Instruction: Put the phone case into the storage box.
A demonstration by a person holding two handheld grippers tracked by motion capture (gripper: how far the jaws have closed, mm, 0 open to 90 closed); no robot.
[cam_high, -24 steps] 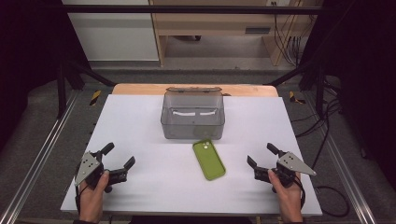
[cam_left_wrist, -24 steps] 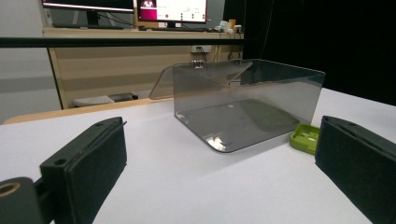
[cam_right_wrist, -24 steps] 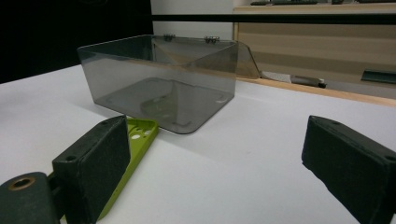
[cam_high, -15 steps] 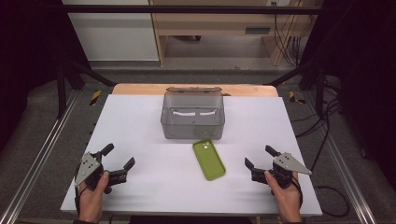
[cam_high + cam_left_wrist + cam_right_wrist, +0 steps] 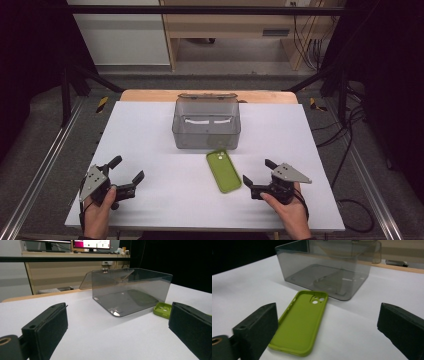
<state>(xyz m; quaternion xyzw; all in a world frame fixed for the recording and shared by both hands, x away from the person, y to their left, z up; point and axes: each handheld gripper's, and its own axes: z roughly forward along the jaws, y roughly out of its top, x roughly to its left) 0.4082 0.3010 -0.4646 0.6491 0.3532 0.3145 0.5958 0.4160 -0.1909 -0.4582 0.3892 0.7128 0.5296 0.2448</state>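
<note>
The green phone case (image 5: 223, 171) is laid flat, hollow side up, just before the open clear box (image 5: 206, 123), while the right gripper (image 5: 258, 176), jaws spread and empty, is aimed at it for pickup.

Even overhead light brightens the white table (image 5: 150, 130); surroundings stay dark, close tool pads blur.

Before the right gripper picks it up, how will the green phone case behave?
The green phone case looks like an empty thin-walled shell, so probably light and somewhat bendable. It lies flat, open side up, on the smooth white table, so it may slide when pushed. It should not roll.
</note>
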